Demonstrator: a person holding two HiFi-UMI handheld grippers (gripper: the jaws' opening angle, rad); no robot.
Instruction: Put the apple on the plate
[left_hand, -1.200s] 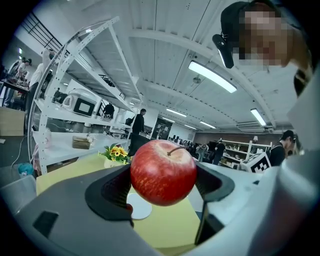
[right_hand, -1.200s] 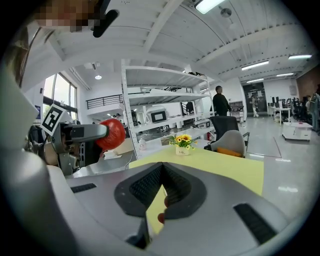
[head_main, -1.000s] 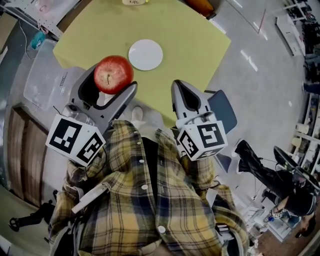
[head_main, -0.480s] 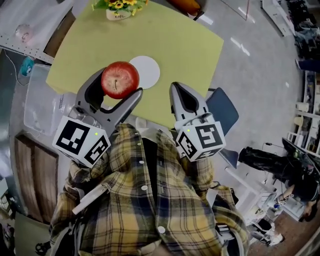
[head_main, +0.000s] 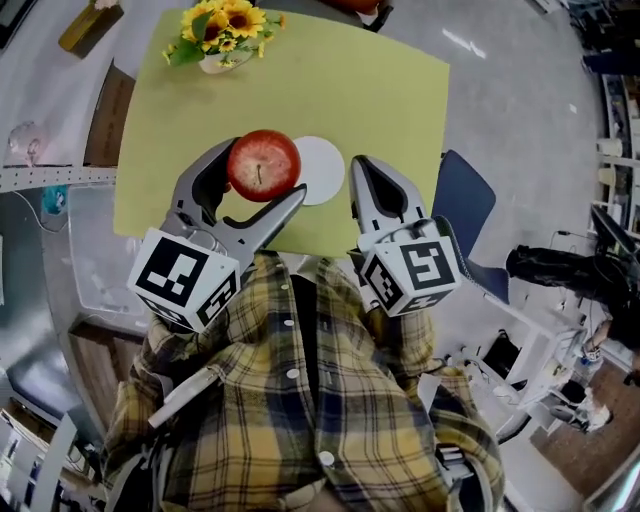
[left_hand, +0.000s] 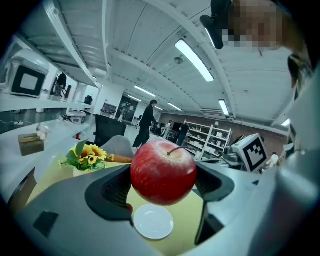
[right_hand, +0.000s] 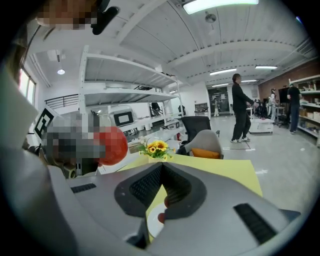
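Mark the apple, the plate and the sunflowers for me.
apple (head_main: 264, 162), head view, middle of its red skin by the stem.
plate (head_main: 325, 172), head view, bare white part right of the apple.
sunflowers (head_main: 243, 17), head view, a yellow bloom of the bunch.

Yellow-green square tabletop (head_main: 380, 90) on glossy grey floor (head_main: 530, 110). Sunflowers in white pot (head_main: 215, 30) at its far left corner, dark blue chair (head_main: 455, 195) just beside its right edge. Above, white ribbed ceiling (left_hand: 150, 35) with long strip lights (left_hand: 194, 60).
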